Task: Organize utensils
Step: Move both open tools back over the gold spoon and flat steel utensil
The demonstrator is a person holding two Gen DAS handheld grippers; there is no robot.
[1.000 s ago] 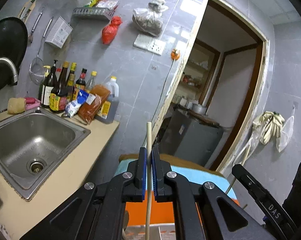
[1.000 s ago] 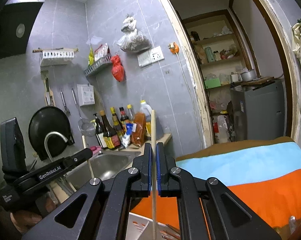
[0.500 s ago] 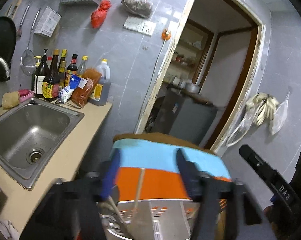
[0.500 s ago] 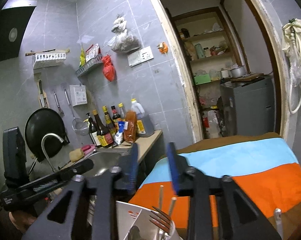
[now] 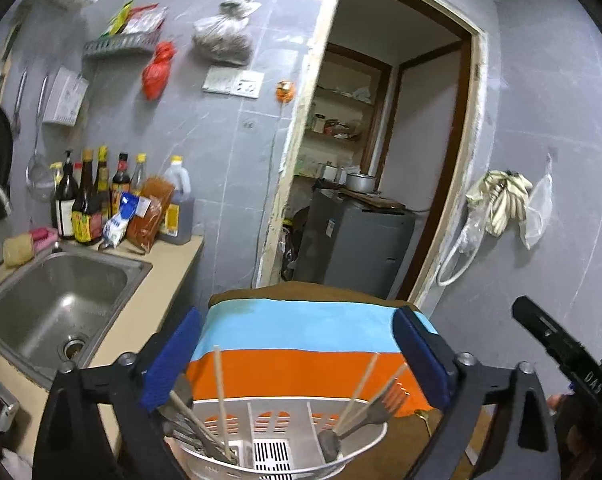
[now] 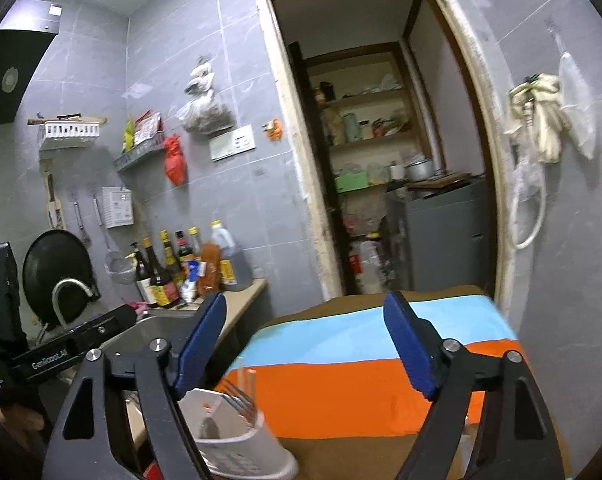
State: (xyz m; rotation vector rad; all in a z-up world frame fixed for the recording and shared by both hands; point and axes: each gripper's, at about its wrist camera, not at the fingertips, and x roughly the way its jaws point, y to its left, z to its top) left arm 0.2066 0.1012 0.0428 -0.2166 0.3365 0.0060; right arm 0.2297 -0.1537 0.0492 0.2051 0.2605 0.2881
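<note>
Utensils stand in a white utensil holder (image 5: pixel 277 446) that sits on a striped cloth (image 5: pixel 301 332) of brown, light blue and orange bands, below and between the spread blue fingers (image 5: pixel 173 356) of the left gripper (image 5: pixel 297 356). That gripper's jaws are opening, released, with nothing pressed between the pads. Inside the holder, 1 chopstick (image 5: pixel 221 384) rises just inside the left finger, beside dark spoon handles (image 5: pixel 193 428), and 2 more chopsticks (image 5: pixel 361 388) lean with a fork (image 5: pixel 385 398) nearer the right finger. In the right wrist view the right gripper (image 6: pixel 305 344) is opening too and grips nothing; the holder lies just below its left finger. Beyond the left gripper's left finger sit a steel sink (image 5: pixel 57 300) and sauce bottles (image 5: pixel 89 200).
</note>
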